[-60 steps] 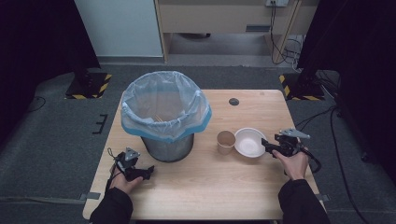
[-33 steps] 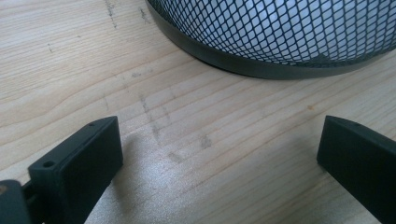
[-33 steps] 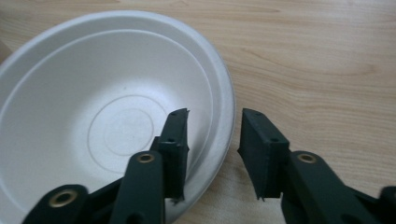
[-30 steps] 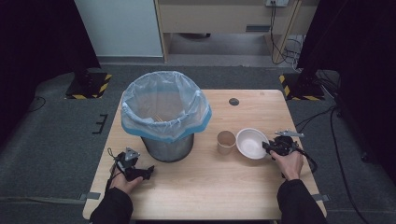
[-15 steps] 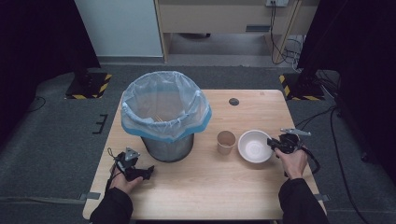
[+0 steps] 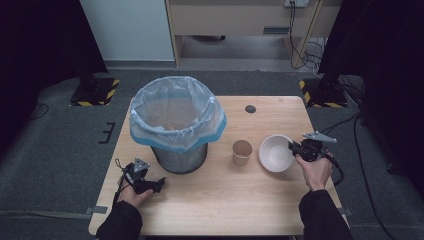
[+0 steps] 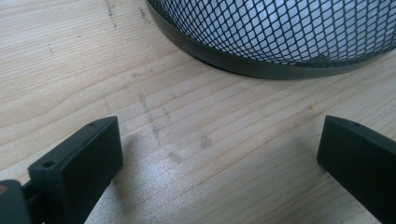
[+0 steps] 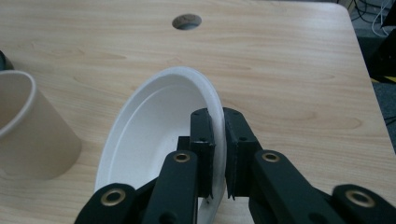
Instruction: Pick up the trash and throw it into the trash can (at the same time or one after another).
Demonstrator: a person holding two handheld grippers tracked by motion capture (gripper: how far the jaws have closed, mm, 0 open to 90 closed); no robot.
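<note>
Wooden table [image 6: 210,200] under us, we start at the near left: our left gripper [image 6: 159,183] rests there with its jaws wide apart and nothing between them, just in front of the mesh bin [image 6: 176,125] with its blue-edged liner. Right of the bin stands a paper cup [image 6: 242,152], upright. Right again is the white bowl [image 6: 275,152], mouth up and tipped slightly; being round, it has no long axis. Our right gripper [image 6: 294,147] has just been closing and is now clamped on the bowl's right rim, one jaw inside and one outside. We judge the grasp done and the lift starting. Next, we likely carry the bowl left over the cup toward the bin, keeping the thin rim from slipping.
</note>
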